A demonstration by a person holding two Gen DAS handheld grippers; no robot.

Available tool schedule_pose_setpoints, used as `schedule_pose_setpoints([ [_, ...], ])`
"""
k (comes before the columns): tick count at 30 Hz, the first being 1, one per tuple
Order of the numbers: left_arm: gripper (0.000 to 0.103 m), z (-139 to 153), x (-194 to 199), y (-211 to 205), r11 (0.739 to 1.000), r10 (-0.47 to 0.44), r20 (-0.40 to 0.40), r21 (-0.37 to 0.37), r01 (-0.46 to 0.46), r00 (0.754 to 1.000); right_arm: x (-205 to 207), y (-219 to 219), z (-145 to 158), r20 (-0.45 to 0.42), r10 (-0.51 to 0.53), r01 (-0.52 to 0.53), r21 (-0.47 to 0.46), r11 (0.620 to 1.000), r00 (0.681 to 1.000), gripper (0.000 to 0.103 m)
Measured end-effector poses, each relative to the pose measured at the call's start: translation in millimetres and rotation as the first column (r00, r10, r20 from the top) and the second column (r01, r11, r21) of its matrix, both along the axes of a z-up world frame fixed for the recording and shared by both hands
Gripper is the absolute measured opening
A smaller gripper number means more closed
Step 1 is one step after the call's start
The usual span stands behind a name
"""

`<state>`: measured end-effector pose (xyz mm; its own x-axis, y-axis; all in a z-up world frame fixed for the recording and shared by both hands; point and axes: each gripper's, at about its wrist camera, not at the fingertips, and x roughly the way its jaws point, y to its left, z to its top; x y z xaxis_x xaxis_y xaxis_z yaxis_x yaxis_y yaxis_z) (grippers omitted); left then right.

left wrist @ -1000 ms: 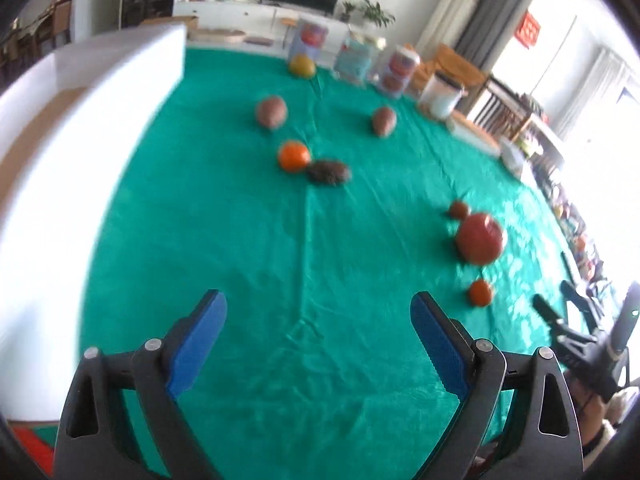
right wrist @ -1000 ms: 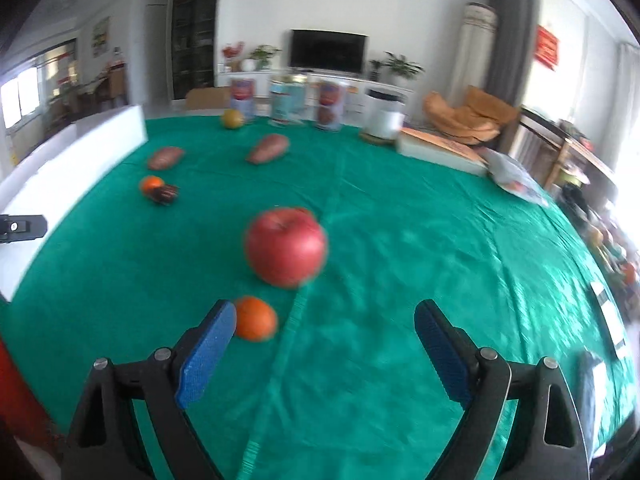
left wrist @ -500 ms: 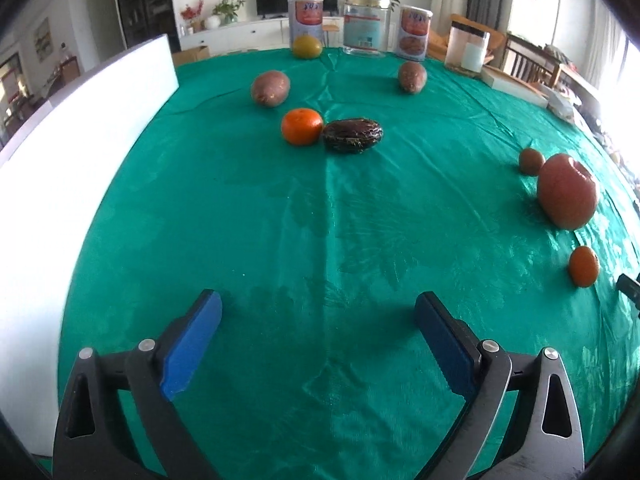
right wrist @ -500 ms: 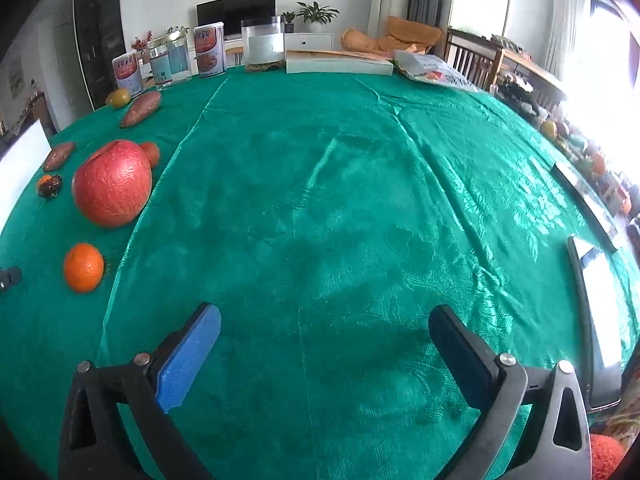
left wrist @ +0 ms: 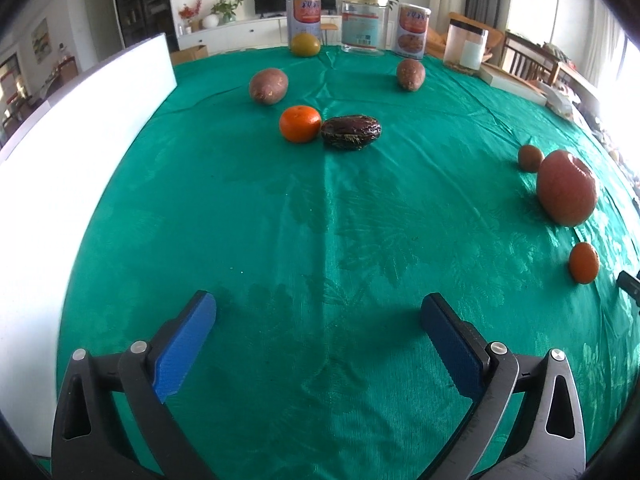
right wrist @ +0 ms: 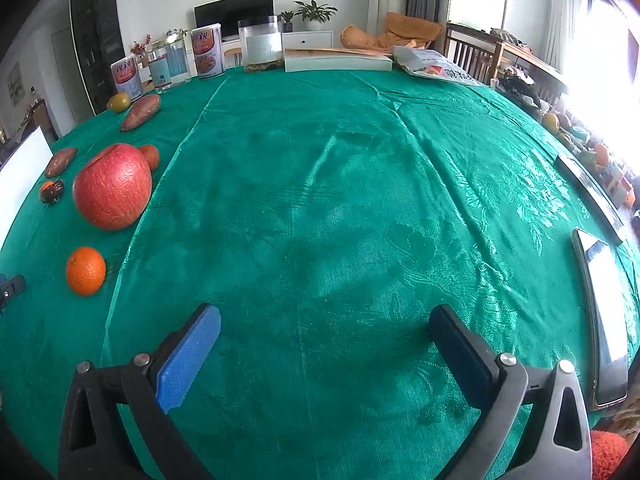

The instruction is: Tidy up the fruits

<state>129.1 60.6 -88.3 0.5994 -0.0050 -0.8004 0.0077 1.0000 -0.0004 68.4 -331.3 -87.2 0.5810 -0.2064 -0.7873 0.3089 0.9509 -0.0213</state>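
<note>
Both the left gripper [left wrist: 318, 316], its jaws opening, and the right gripper [right wrist: 324, 320] are held wide apart over bare green tablecloth [left wrist: 320, 216]. A large red apple [right wrist: 113, 187] and small orange tangerine [right wrist: 85, 271] lie unobstructed at the right gripper's left; printed tin cans [left wrist: 303, 14] line the far edge.

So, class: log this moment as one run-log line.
stage: before first pick | left tool: opening, empty | right tool: open, empty | fruit: loose on cloth | apple: untouched

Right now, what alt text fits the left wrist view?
Open left gripper, jaws widening with nothing between, over a green cloth. Ahead lie an orange touching a dark fruit; a red apple sits right.
</note>
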Motion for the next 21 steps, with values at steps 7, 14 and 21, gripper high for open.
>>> schedule_pose_setpoints([
  [7, 0.102, -0.1, 0.1, -0.2, 1.000, 0.000, 0.000, 0.000, 0.000, 1.000, 0.0, -0.3, 0.0, 0.002, 0.009, -0.009, 0.003, 1.000, 1.000, 0.103],
  [14, 0.102, -0.1, 0.1, -0.1, 1.000, 0.000, 0.000, 0.000, 0.000, 1.000, -0.2, -0.1, -0.1, 0.002, 0.010, -0.010, 0.003, 1.000, 1.000, 0.103],
  [21, 0.102, -0.2, 0.1, -0.3, 1.000, 0.001, 0.000, 0.001, -0.001, 1.000, -0.4, -0.4, 0.0, 0.003, 0.011, -0.011, 0.003, 1.000, 1.000, 0.103],
])
